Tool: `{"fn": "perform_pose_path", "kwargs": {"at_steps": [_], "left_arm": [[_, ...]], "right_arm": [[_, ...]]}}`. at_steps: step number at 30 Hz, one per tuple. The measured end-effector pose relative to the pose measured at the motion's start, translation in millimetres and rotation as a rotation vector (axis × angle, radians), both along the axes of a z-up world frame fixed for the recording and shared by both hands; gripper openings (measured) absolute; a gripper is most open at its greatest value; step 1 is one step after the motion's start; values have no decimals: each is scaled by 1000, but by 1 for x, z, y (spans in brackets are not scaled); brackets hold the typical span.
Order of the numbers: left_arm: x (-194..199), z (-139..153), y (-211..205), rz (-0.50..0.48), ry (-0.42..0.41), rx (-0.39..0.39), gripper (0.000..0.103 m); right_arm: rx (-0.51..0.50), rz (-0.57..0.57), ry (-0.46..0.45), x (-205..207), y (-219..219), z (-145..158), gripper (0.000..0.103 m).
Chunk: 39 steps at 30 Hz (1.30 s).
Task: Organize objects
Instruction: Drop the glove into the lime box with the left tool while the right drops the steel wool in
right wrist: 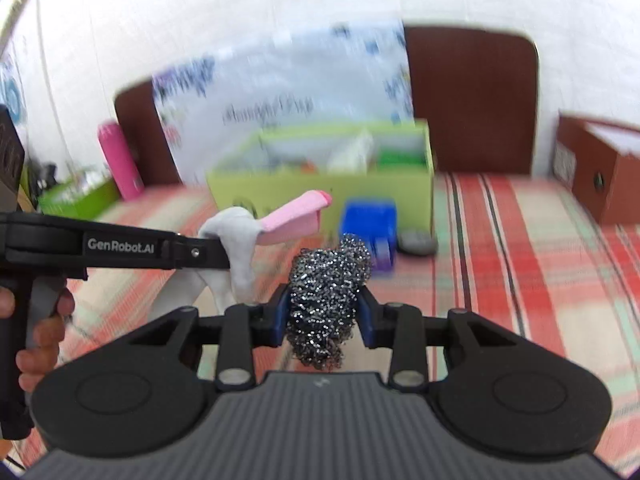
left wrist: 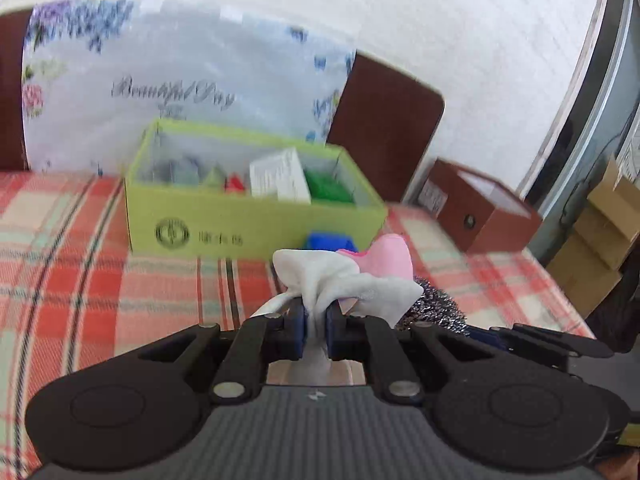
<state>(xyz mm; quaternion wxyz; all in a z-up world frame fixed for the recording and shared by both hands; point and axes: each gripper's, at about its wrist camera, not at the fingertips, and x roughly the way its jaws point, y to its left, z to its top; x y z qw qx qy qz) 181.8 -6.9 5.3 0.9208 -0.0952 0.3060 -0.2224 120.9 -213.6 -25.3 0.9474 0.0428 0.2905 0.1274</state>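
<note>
My left gripper (left wrist: 316,314) is shut on a white sock with a pink end (left wrist: 348,276), bunched between its blue pads and lifted off the plaid tablecloth (left wrist: 80,260). From the right wrist view the sock (right wrist: 240,236) hangs from that gripper (right wrist: 226,258) at the left. My right gripper (right wrist: 324,314) is shut on a steel wool scourer (right wrist: 326,284), held above the cloth. The scourer (left wrist: 436,312) shows just right of the sock. An open green box (left wrist: 248,220) with several small items inside stands ahead of both grippers.
A blue plastic box (right wrist: 370,224) and a grey lump (right wrist: 418,242) lie before the green box (right wrist: 280,188). A brown box (right wrist: 600,168) stands far right, a pink bottle (right wrist: 120,160) and green tray (right wrist: 76,200) far left. A flowered bag (left wrist: 180,80) leans against chairs behind.
</note>
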Motion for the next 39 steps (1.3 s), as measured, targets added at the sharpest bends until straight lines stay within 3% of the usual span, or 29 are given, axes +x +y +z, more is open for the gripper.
{"fn": "perform_pose_path", "kwargs": {"at_steps": [5, 11, 16, 25, 26, 27, 28, 29, 31, 34, 39], "left_arm": [[26, 43, 1, 27, -72, -13, 9], [75, 69, 6, 101, -99, -27, 9], [123, 62, 6, 137, -88, -15, 9], [184, 22, 6, 155, -42, 47, 10], [187, 18, 6, 157, -45, 54, 21], [189, 15, 8, 158, -49, 55, 47], [189, 12, 10, 180, -52, 61, 63], [186, 10, 12, 222, -68, 71, 88], [177, 7, 17, 271, -135, 80, 92], [175, 6, 21, 262, -133, 79, 93], [164, 10, 13, 276, -141, 119, 93]], "right_arm": [[27, 9, -82, 33, 1, 35, 34], [7, 6, -143, 88, 9, 57, 34], [-6, -5, -140, 142, 17, 47, 34], [-10, 40, -104, 207, 37, 4, 37], [-15, 42, -104, 210, 39, -1, 44], [-25, 46, -108, 214, 42, -6, 54], [-46, 48, -115, 214, 44, -10, 81], [-73, 36, -133, 212, 46, -13, 94], [-127, 12, -193, 203, 46, -18, 99], [-175, 16, -242, 188, 44, -20, 103], [-150, -3, -230, 173, 33, -15, 103]]}}
